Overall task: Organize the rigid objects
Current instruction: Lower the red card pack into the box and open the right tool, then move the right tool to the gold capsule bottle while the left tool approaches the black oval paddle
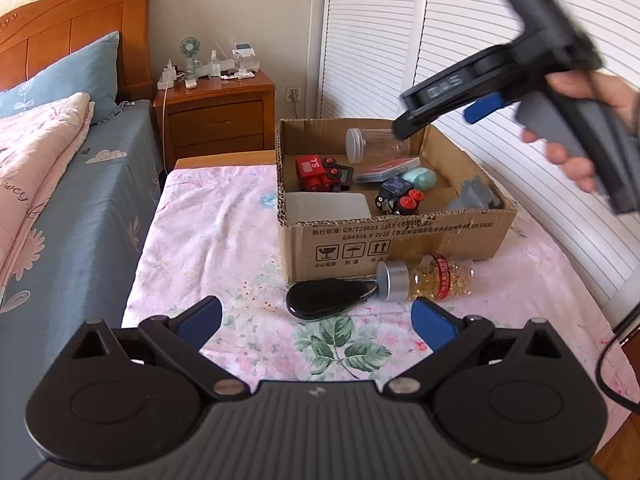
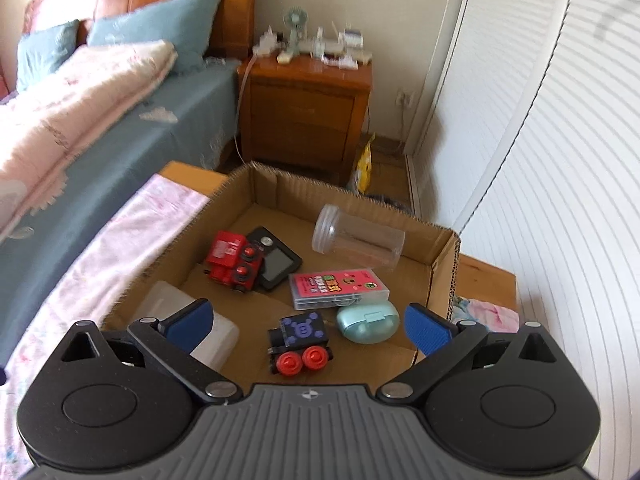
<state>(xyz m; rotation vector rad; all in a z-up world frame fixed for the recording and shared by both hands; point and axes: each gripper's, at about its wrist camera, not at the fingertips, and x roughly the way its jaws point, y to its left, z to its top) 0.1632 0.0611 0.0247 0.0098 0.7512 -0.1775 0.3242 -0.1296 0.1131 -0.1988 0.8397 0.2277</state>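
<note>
Rigid objects are still waiting outside the cardboard box (image 1: 384, 240): a black teardrop-shaped thing (image 1: 330, 298) and a bottle of gold capsules (image 1: 430, 278) are lying on the flowered counter (image 1: 216, 232), touching each other, just ahead of the left hand-held gripper (image 1: 316, 322). This hand-held gripper is standing wide open and holding nothing. To its right and higher, the right hand-held gripper (image 2: 306, 322) is hanging over the box, also wide open and empty; below it a red toy train (image 2: 234, 262), a clear jar (image 2: 358, 240), a pink card case (image 2: 338, 286) and a mint case (image 2: 368, 322) are resting inside. I judge that the bottle, lying on its side, is risking to roll away if one finger is pushing it before both are closing.
</note>
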